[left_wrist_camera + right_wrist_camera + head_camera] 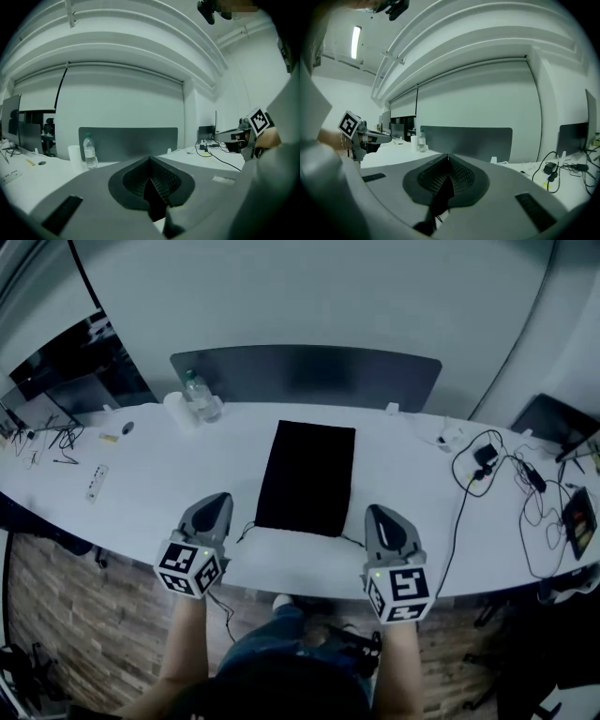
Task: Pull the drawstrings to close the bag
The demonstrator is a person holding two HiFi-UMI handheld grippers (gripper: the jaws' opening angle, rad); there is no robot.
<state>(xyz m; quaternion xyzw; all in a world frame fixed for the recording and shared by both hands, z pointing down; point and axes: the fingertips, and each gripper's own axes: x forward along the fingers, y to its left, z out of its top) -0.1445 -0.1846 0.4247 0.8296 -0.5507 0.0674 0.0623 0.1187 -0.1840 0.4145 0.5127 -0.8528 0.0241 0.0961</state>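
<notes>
A black drawstring bag (307,476) lies flat on the white table (169,474), its mouth toward me. A thin drawstring (246,532) trails from its near left corner and another drawstring (354,541) from the near right corner. My left gripper (221,499) hovers left of the bag's near edge with its jaws shut. At the bag's near right corner my right gripper (376,513) is also shut. In the right gripper view a thin dark cord (437,218) shows under the closed jaws; I cannot tell whether it is pinched. The bag is hidden in both gripper views.
A water bottle (199,396) and a paper cup (176,409) stand at the back left before a dark divider panel (305,371). Cables and a charger (487,461) sprawl at the right. A white strip (96,482) lies at the left. The table's front edge runs under my grippers.
</notes>
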